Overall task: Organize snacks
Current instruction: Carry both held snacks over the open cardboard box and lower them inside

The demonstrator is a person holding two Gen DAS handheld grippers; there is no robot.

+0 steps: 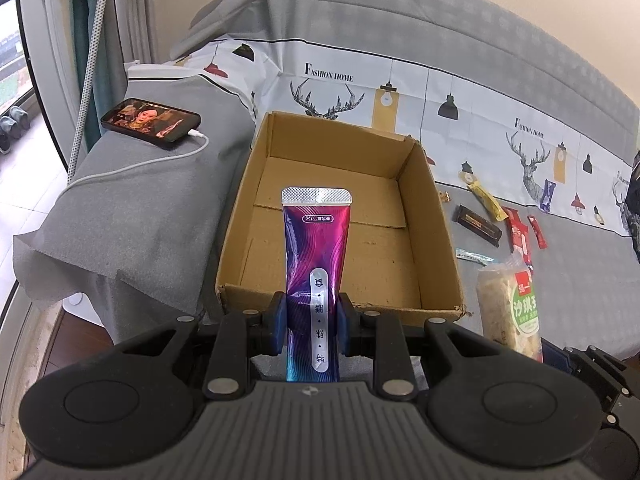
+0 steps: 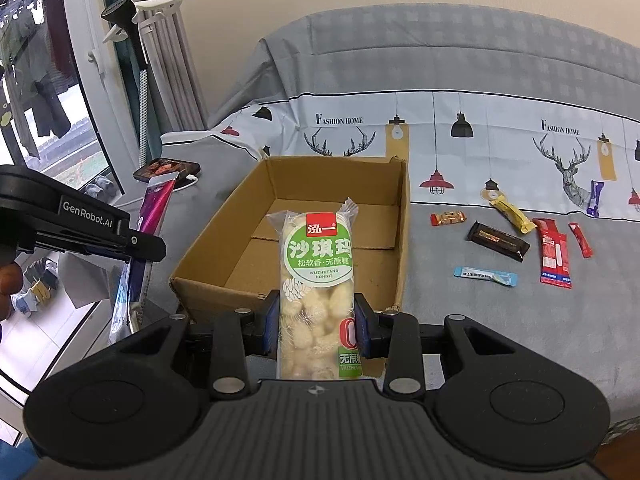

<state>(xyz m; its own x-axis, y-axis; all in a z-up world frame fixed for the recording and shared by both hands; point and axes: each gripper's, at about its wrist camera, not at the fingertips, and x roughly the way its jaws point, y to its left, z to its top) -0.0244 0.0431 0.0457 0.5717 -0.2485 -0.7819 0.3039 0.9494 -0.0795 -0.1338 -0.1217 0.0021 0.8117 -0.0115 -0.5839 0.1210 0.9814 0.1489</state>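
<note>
Now | left claw (image 1: 313,322) tilted down, gripping purple pouch (image 1: 316,256) | over box (image 1: 436,216)

Between my left jaws I see a purple-magenta pouch (image 1: 316,264) with swirling lines and a silver top. My right jaws frame a clear pack (image 2: 316,296) of pale yellow pieces, green label, red logo. Beyond both: a plain brown cardboard box (image 2: 402,240) on a grey bed cover (image 2: 520,320).

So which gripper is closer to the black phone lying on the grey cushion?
Left. The left gripper sits beside the phone's cushion; the right gripper is further from it, across the box front.
</note>
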